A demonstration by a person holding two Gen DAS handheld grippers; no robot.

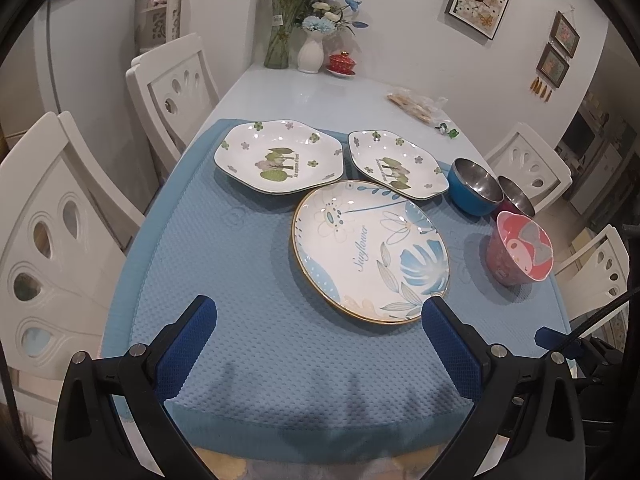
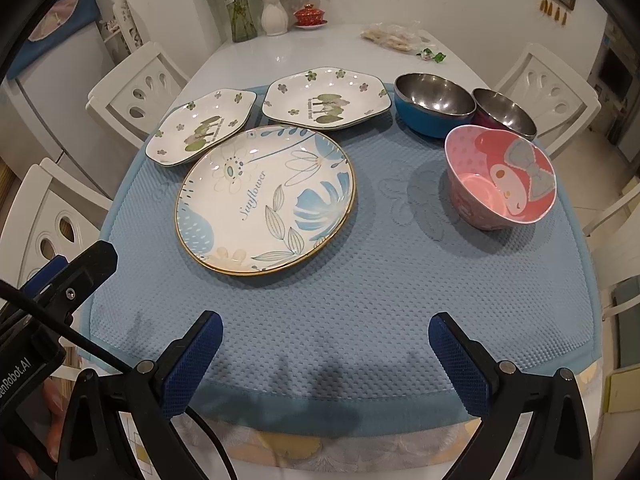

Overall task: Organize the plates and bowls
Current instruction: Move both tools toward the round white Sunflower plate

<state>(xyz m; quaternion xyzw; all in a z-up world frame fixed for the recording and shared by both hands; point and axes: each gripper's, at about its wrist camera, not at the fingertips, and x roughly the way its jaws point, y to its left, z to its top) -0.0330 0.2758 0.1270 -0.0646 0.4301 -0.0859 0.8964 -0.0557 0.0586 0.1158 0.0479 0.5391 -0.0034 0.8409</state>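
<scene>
A round "Sunflower" plate (image 1: 370,250) (image 2: 266,196) with a gold rim lies mid-mat. Behind it sit two six-sided white plates with green flowers, one at the left (image 1: 280,156) (image 2: 202,128) and one at the right (image 1: 398,164) (image 2: 326,98). To the right stand a blue steel bowl (image 1: 474,186) (image 2: 432,104), a dark red steel bowl (image 1: 516,196) (image 2: 504,114) and a pink cartoon bowl (image 1: 520,252) (image 2: 500,176). My left gripper (image 1: 320,318) is open over the mat's near edge, holding nothing. My right gripper (image 2: 326,332) is open too, also near the front edge.
A blue textured mat (image 1: 256,264) (image 2: 360,264) covers the near end of a white table (image 1: 304,92). Vases with flowers (image 1: 310,50), a red lidded cup (image 1: 342,64) and a bag of snacks (image 2: 394,38) stand at the far end. White chairs (image 1: 176,88) (image 2: 544,92) flank both sides.
</scene>
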